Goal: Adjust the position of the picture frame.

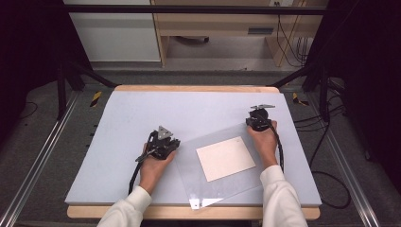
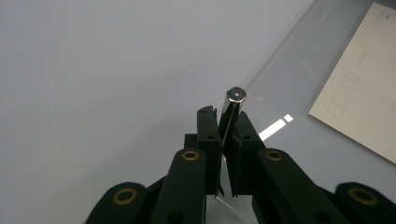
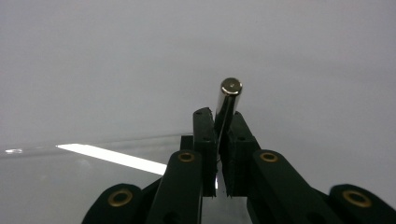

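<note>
Clear sleeve [image 1: 222, 161], corners between closed jaws

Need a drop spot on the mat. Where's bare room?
Free: the mat left of the left gripper, and the far strip beyond the clear sleeve. Crowded: centre-right, where the sleeve with its card lies between both grippers; right gripper.

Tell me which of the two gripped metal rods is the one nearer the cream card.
The rod in the left gripper: that metal rod has the cream card close beside it, while the right gripper sits farther off.
</note>
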